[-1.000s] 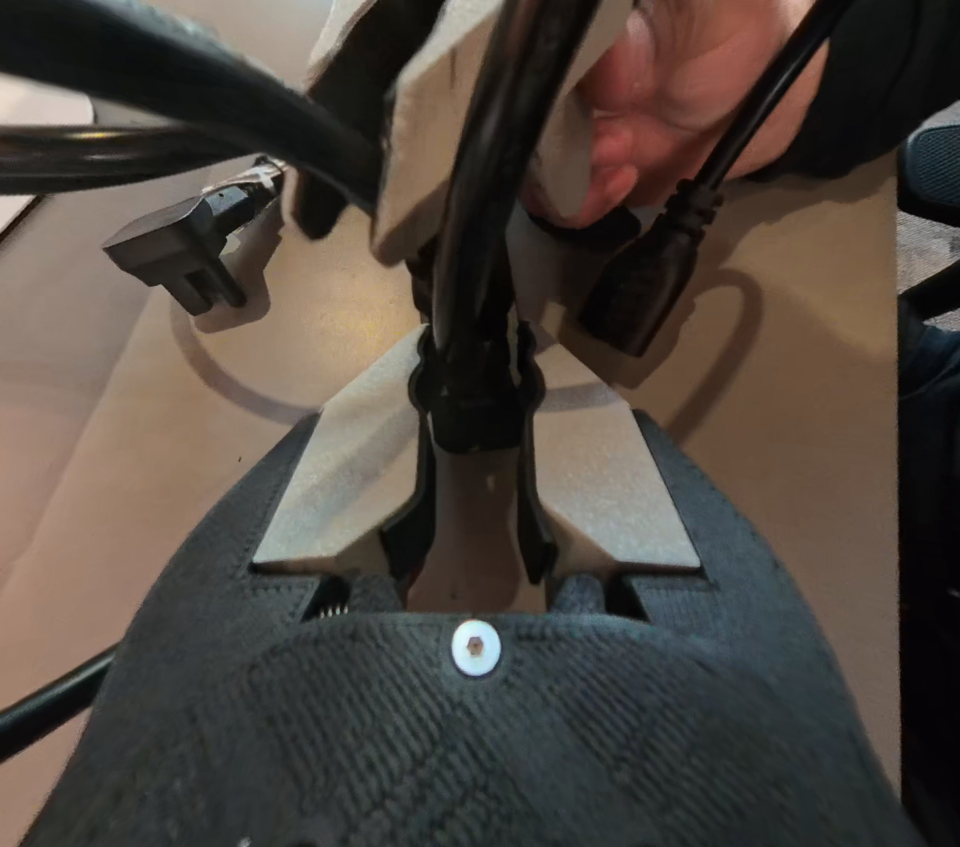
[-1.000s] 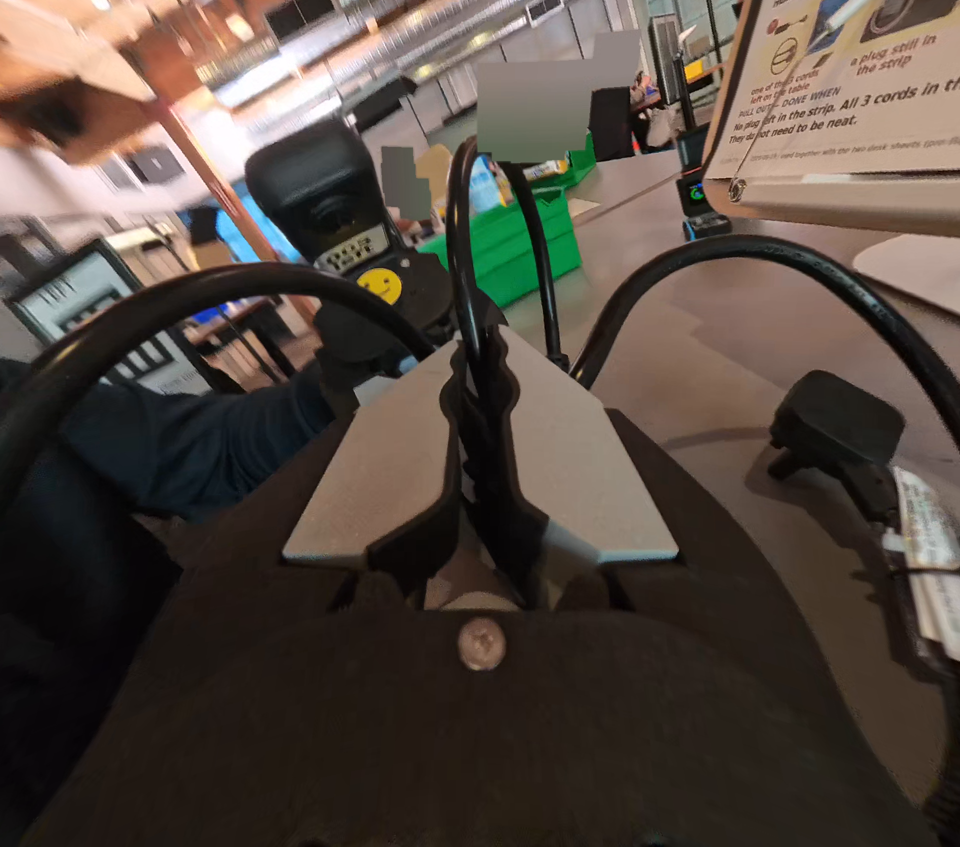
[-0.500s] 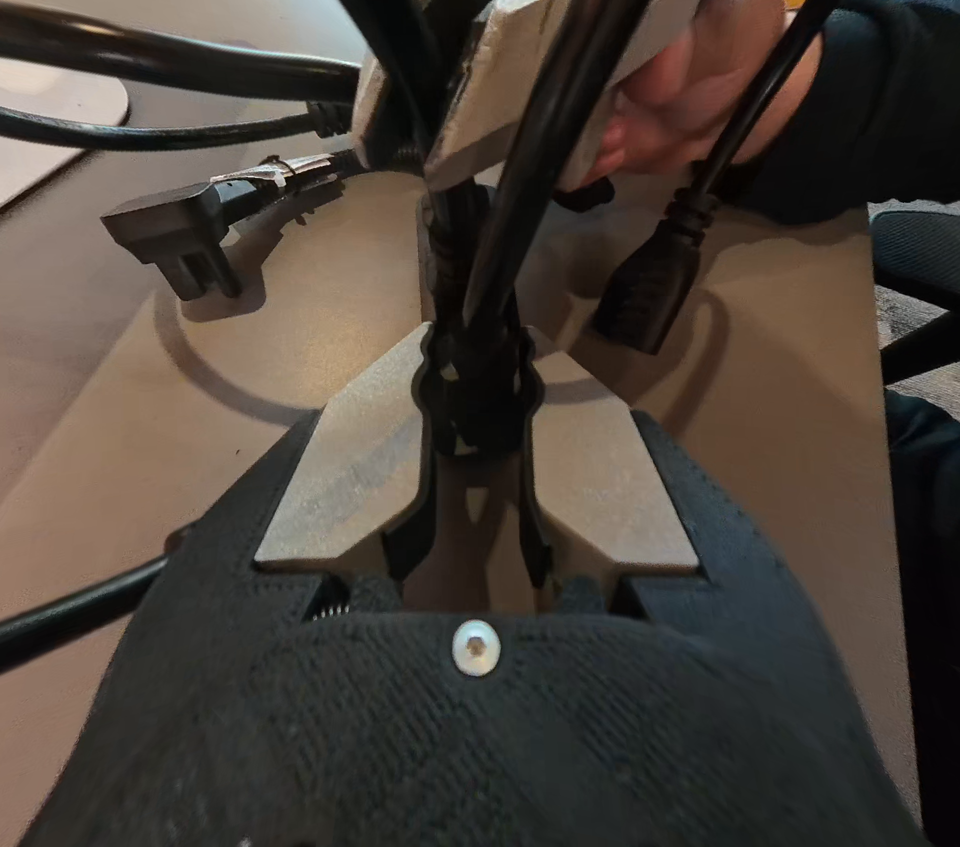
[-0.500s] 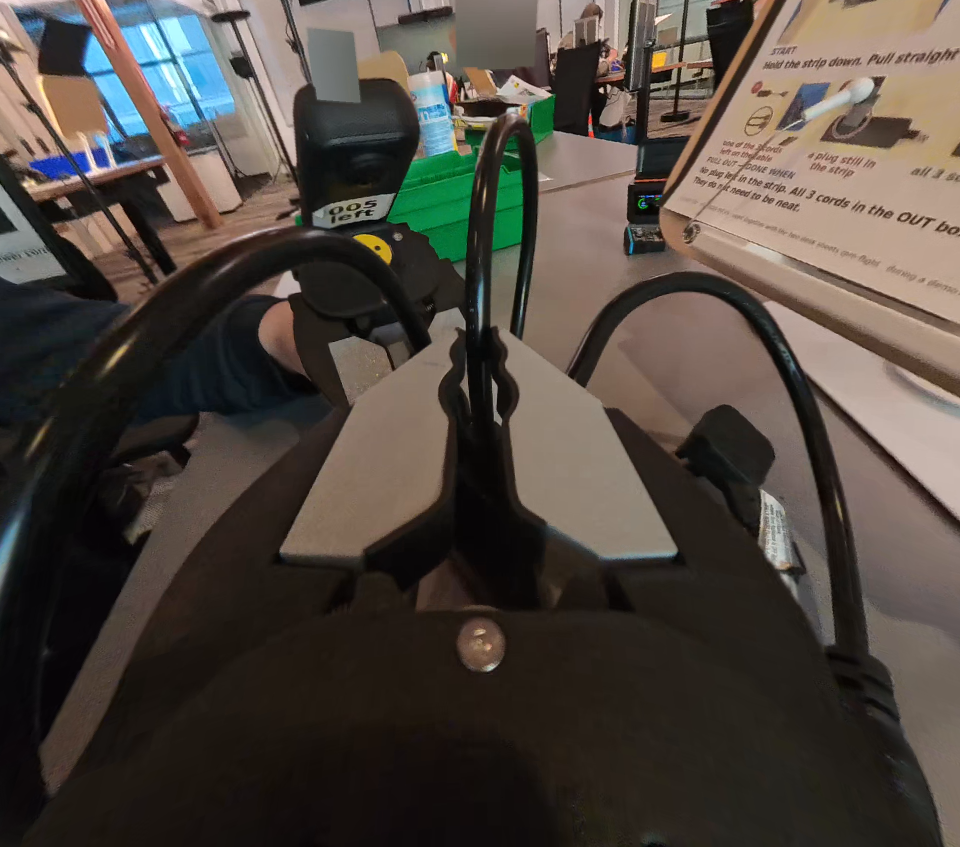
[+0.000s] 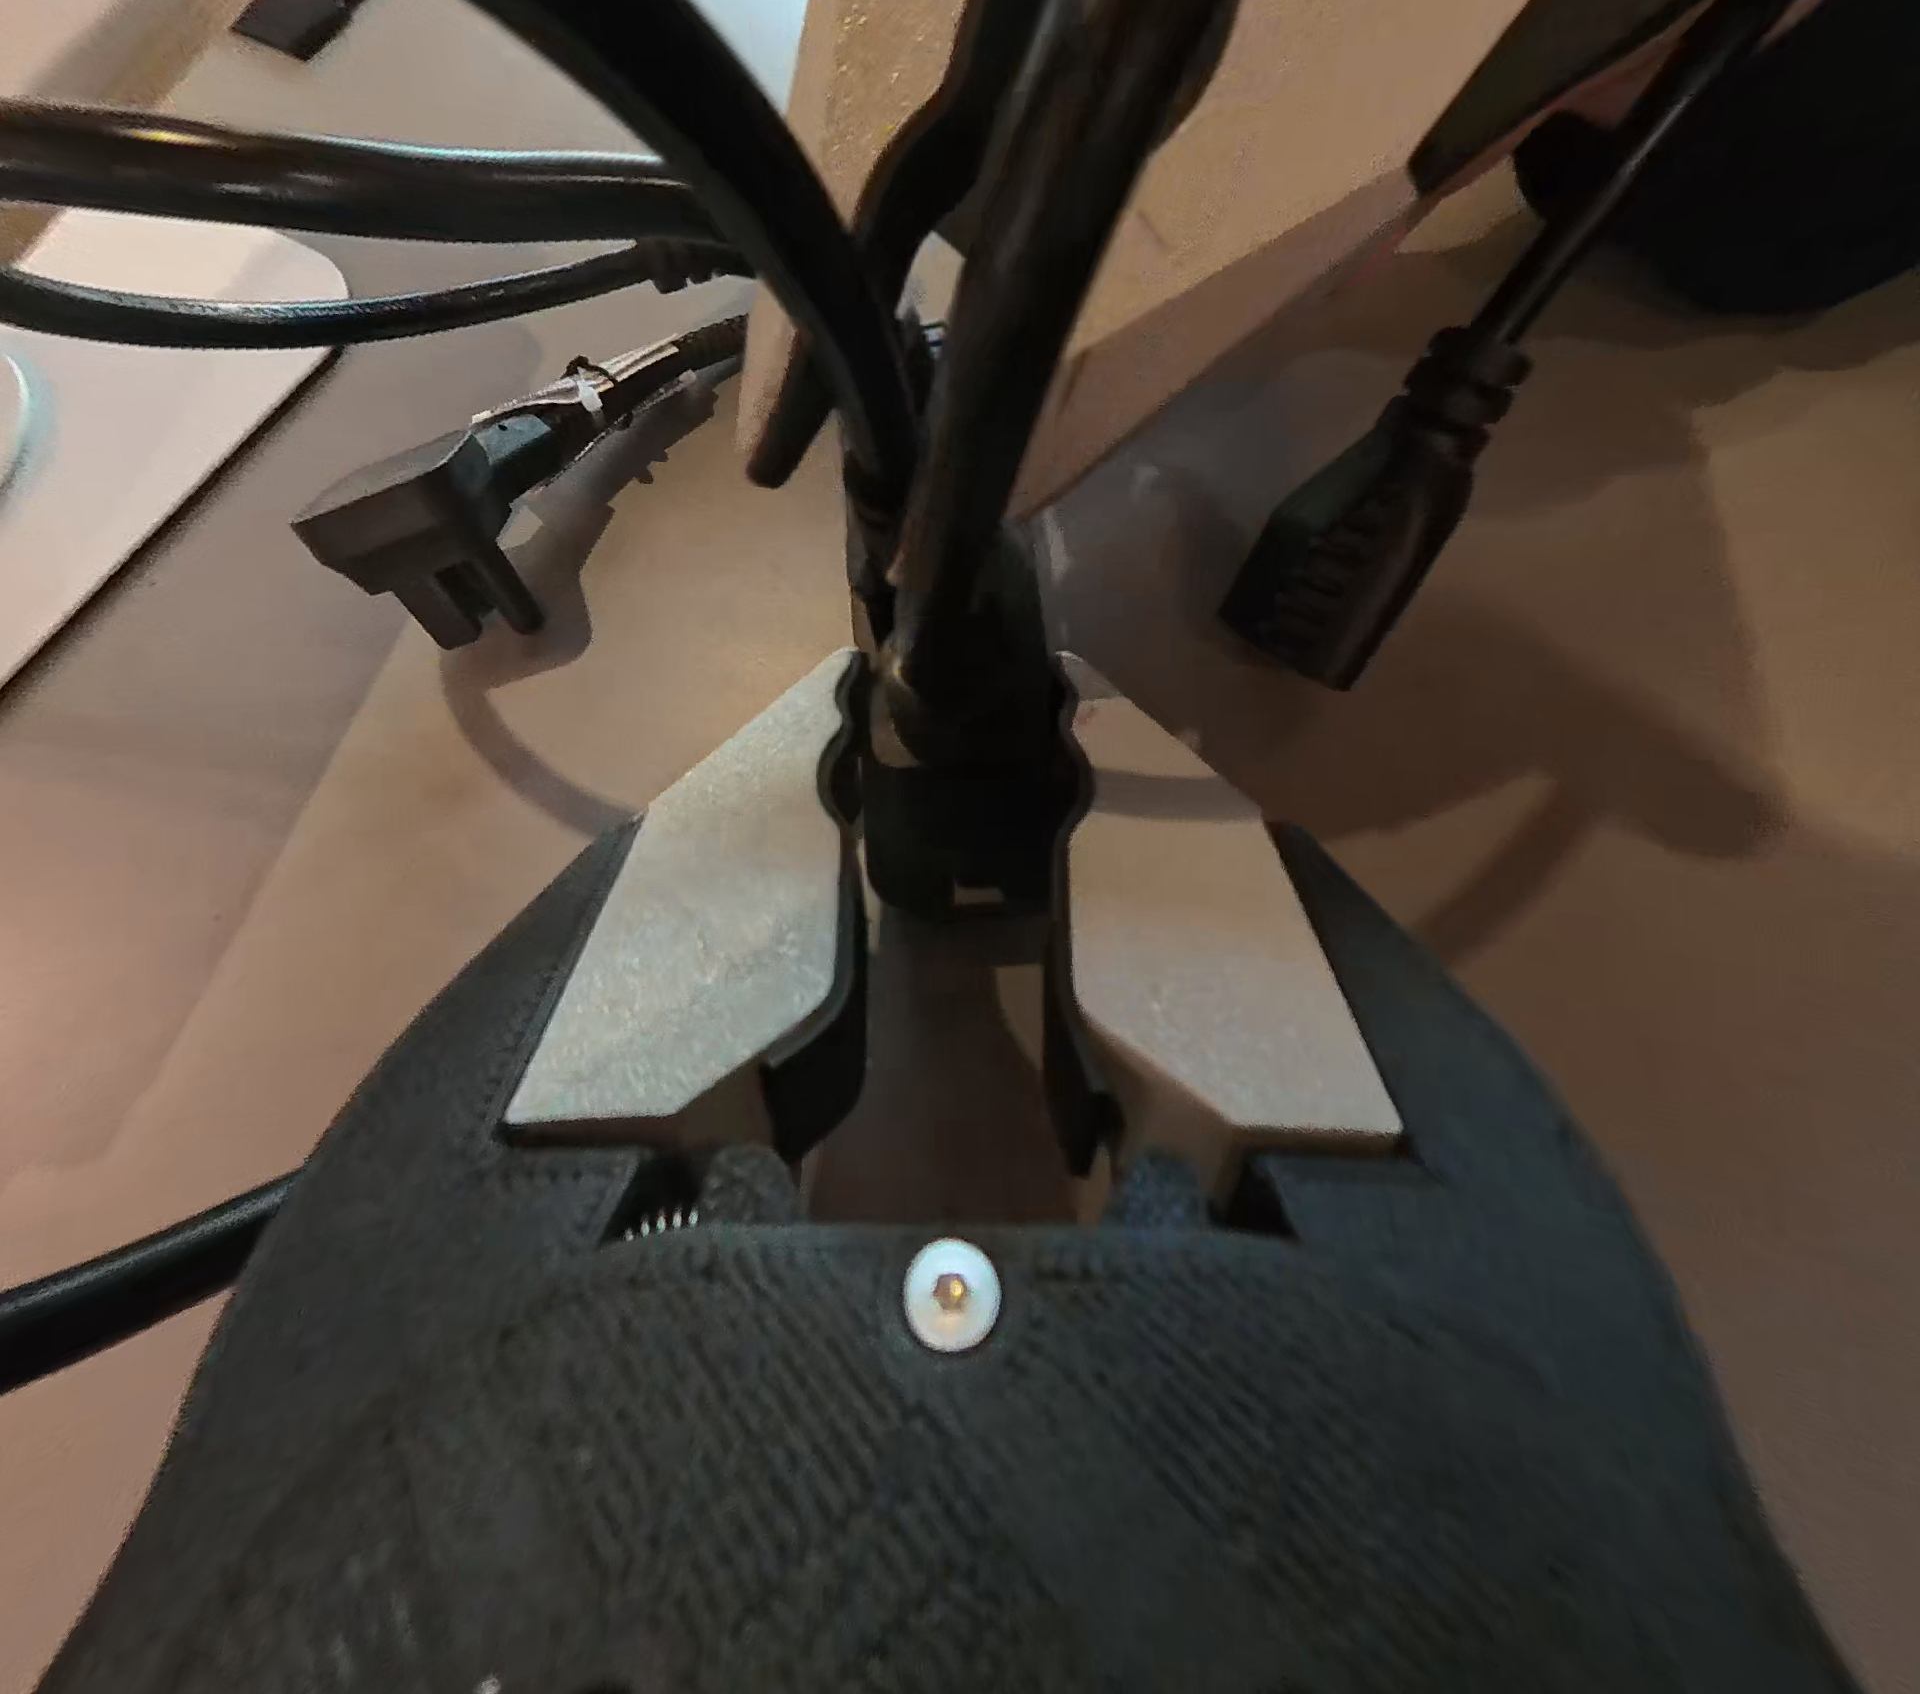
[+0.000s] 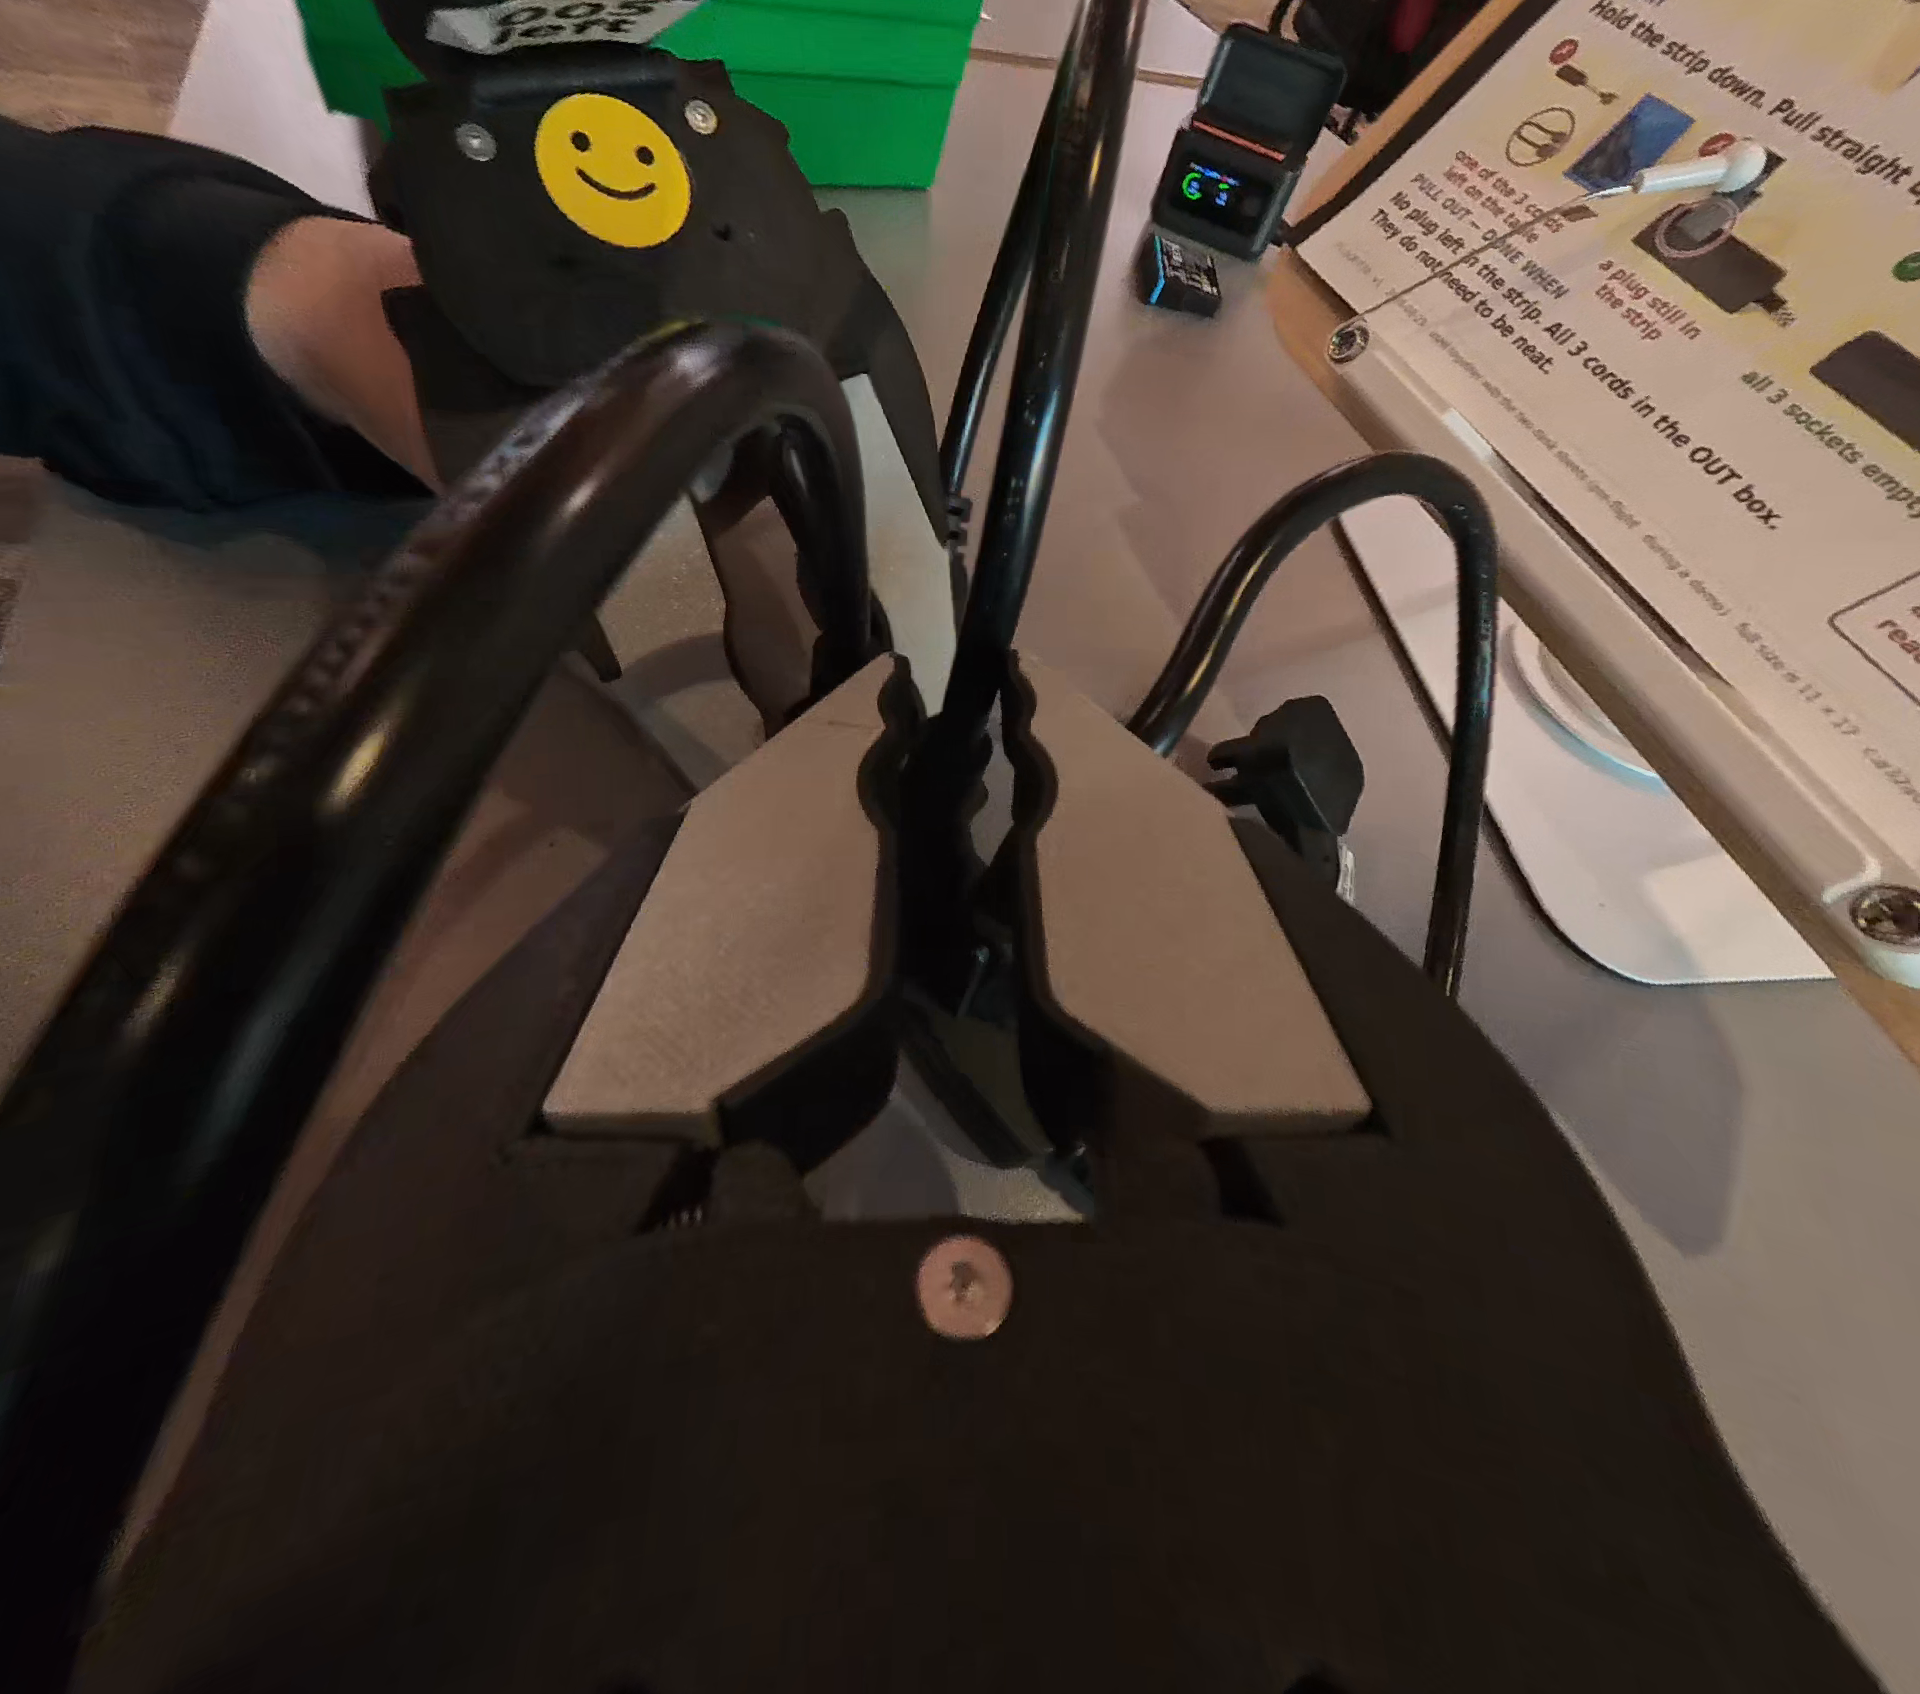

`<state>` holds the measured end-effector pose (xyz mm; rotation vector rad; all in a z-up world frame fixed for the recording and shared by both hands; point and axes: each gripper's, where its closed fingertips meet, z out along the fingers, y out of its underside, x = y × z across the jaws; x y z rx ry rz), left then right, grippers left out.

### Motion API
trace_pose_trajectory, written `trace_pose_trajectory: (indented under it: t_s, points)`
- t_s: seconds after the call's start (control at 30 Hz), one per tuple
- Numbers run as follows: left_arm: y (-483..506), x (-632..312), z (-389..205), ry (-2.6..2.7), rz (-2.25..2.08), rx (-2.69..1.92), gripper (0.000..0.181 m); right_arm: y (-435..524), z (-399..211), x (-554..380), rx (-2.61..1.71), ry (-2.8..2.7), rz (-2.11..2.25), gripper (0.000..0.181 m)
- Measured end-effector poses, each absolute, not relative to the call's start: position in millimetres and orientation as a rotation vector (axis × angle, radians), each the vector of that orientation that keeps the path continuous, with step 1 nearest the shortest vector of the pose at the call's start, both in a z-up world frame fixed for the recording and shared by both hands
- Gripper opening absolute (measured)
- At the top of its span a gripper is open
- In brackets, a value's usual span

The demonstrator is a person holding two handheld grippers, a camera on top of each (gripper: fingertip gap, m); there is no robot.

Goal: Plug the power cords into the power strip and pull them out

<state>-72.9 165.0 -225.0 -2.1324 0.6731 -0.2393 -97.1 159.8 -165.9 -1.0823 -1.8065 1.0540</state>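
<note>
While the left gripper (image 5: 961, 771) clamps a black plug end (image 5: 956, 823) between its nearly closed fingers, the right gripper (image 6: 961, 745) pinches a black cord (image 6: 1049, 356) just ahead of it — fingers almost together, tips close to the left gripper's. Left of the left gripper, a flat angled plug (image 5: 416, 532) lies on the tan table (image 5: 208, 865); to its right hangs a cord connector (image 5: 1351, 543). Beyond the right gripper stand green bins (image 6: 852, 23) — an instruction board (image 6: 1662, 273) leans to its right. I cannot see the power strip.
</note>
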Motion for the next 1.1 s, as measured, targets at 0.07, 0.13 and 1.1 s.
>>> trace_pose_trajectory:
  t_s: [0.07, 0.13, 1.1]
  points:
    - [166, -72, -225, 0.682, -0.219, -2.127, 0.029, 161, -167, -96, -1.12, -1.801, 1.038, 0.014]
    - [167, -72, -226, 0.684, -0.204, -2.124, 0.029, 161, -168, -94, -1.135, -1.804, 1.01, 0.016]
    - [165, -73, -233, 0.649, -0.052, -2.195, 0.037, 171, -177, -90, -1.188, -1.753, 0.712, 0.02]
